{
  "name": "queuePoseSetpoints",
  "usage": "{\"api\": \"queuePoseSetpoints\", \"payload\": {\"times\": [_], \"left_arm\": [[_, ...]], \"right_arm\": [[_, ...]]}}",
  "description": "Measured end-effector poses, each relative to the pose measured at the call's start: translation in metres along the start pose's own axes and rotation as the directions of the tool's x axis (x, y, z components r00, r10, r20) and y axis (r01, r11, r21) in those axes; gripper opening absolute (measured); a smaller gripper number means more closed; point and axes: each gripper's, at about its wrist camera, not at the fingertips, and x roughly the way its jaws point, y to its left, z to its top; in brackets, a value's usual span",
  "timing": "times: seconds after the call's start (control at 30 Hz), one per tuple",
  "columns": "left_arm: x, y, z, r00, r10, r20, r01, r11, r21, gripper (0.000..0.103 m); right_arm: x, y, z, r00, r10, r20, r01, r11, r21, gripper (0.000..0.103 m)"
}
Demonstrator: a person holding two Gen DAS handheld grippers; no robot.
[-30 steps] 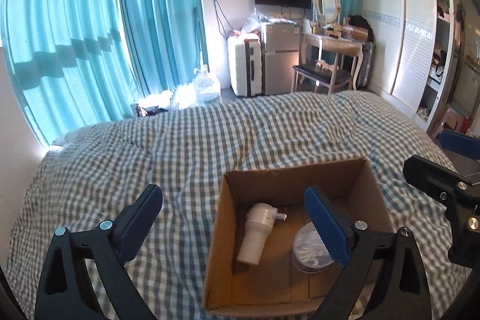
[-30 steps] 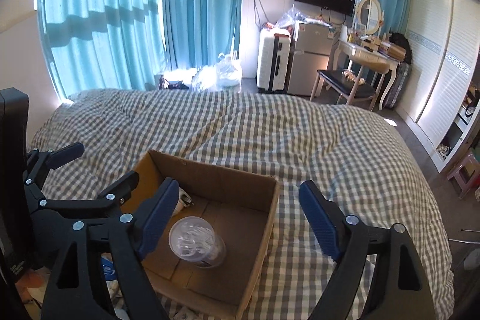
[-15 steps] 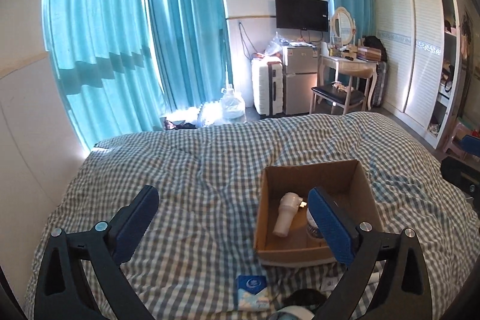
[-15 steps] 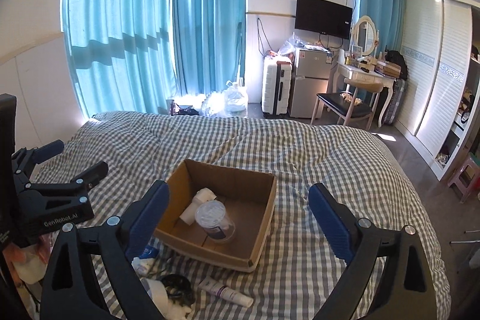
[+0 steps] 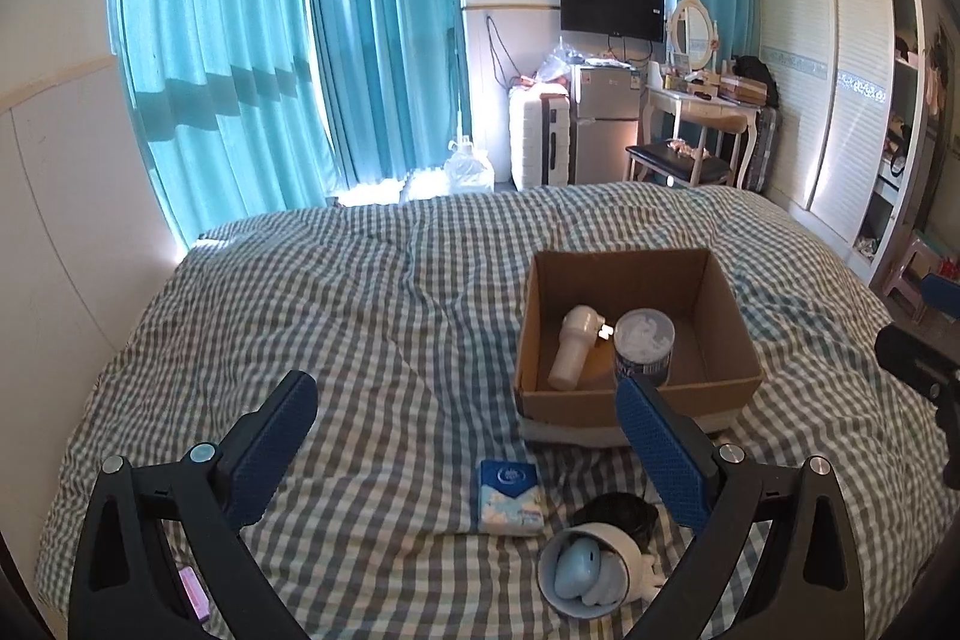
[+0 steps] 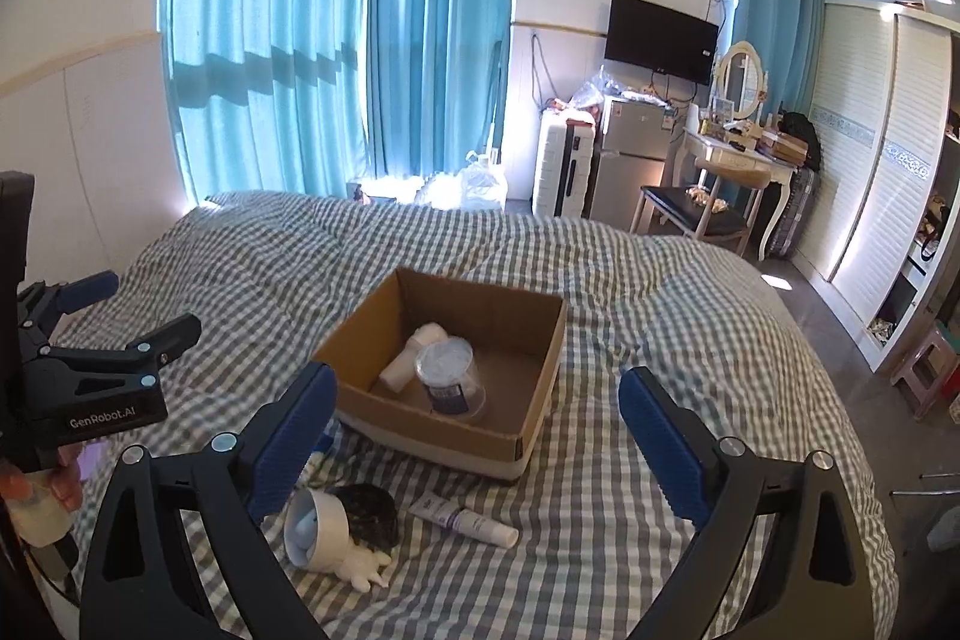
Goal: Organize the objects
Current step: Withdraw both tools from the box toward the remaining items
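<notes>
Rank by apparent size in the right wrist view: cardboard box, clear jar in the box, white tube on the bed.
Largest to smallest:
1. Brown cardboard box
2. Clear plastic jar with dark label
3. White squeeze tube, nearer the camera, so its rank below the jar is unsure.

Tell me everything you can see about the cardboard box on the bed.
The cardboard box is brown, open-topped and square, standing upright on the checked bedspread, with a pale band along its base. Inside, a white bottle lies on its side, next to an upright clear-lidded jar. Neither gripper touches it.
</notes>
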Motion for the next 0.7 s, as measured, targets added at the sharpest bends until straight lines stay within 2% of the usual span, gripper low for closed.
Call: {"api": "queuePoseSetpoints", "payload": {"times": [0.27,0.7], "left_arm": [[0.026,-0.007,-0.028,0.999,-0.002,-0.053,0.001,1.000,-0.019,0.102],[0.051,-0.033,-0.082,0.987,-0.030,-0.156,0.035,0.999,0.030,0.102]], "right_arm": [[0.033,-0.011,-0.030,0.998,-0.001,-0.065,0.003,1.000,0.028,0.096],[0.076,-0.004,-0.083,0.985,0.003,-0.171,-0.003,1.000,0.003,0.096]]}}
